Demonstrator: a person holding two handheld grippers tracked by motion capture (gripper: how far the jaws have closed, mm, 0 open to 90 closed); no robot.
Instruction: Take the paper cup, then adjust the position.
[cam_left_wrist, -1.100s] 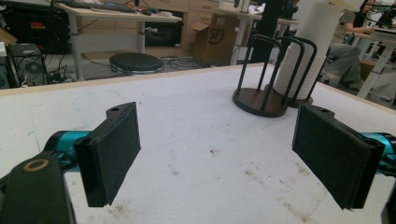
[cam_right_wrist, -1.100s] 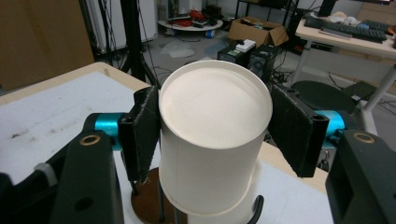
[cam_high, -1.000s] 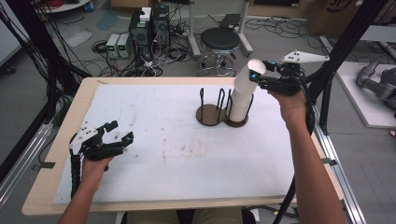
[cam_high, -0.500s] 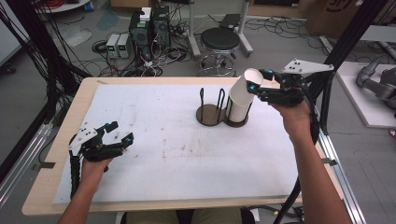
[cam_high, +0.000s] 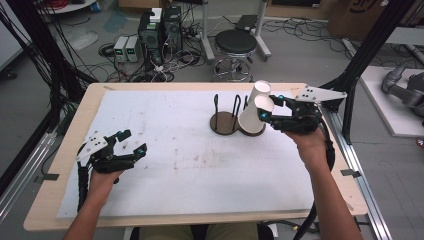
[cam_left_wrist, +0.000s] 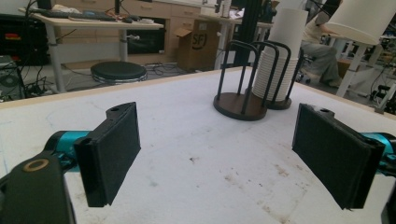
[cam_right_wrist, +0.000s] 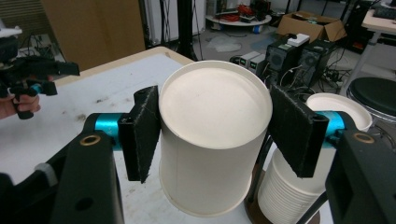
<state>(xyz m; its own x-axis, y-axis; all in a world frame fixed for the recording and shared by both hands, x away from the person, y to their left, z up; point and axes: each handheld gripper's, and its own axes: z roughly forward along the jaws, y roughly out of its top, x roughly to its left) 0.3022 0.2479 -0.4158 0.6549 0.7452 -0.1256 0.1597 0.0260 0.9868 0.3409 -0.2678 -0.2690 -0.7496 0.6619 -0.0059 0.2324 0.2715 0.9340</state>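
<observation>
Gripping an upside-down paper cup (cam_right_wrist: 212, 140) by its sides, the right hand-held gripper (cam_high: 272, 115) holds it tilted beside the cup stack (cam_high: 261, 92) in its holder (cam_high: 225, 122); left hand-held gripper (cam_high: 131, 145) released over the table (cam_high: 200, 165).

Even, fairly bright indoor light falls from overhead, leaving only soft, faint shadows on the white-covered desk (cam_high: 165, 130). All three views look soft and low in detail. In the left gripper view the background is hazy, and straight lines bend towards the edges.
</observation>
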